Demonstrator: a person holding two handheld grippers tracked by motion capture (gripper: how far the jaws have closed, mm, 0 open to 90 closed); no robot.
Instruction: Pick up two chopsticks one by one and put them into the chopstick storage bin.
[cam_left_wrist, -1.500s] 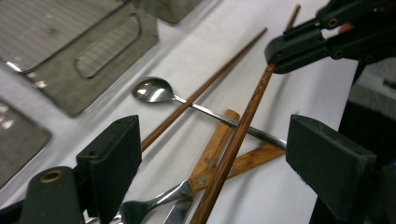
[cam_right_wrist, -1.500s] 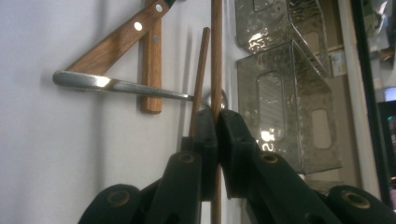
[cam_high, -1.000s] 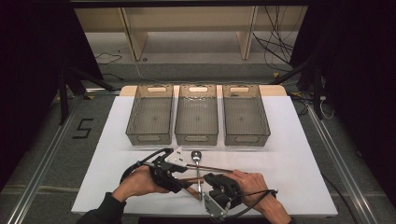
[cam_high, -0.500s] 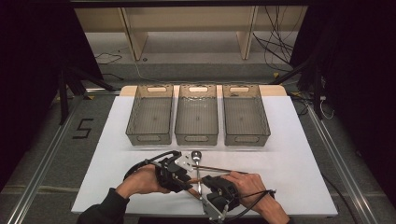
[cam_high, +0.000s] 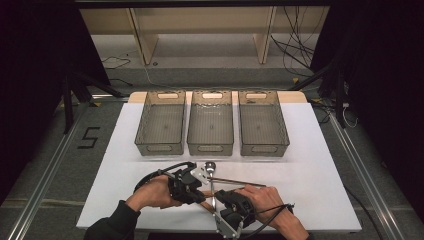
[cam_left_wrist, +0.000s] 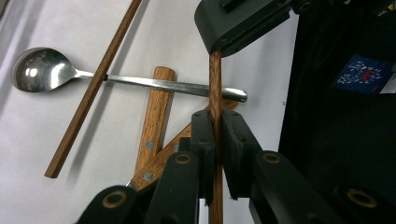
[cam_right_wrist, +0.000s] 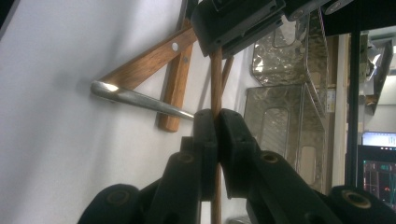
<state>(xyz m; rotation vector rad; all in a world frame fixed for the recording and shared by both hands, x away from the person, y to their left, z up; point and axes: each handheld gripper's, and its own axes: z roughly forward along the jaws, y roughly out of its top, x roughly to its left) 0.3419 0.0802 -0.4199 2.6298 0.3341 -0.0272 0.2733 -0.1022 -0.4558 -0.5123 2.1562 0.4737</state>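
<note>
Three clear plastic bins stand side by side across the white table (cam_high: 320, 150): the left bin (cam_high: 161, 122), middle bin (cam_high: 210, 122) and right bin (cam_high: 262, 122) all look empty. Nearer the person, the left gripper (cam_left_wrist: 215, 140) and right gripper (cam_right_wrist: 216, 135) each clamp opposite ends of one wooden chopstick (cam_left_wrist: 215, 79). Beneath it lie a steel spoon (cam_left_wrist: 42, 69), a second chopstick (cam_left_wrist: 91, 88) and two wooden knife handles (cam_left_wrist: 154, 119).
</note>
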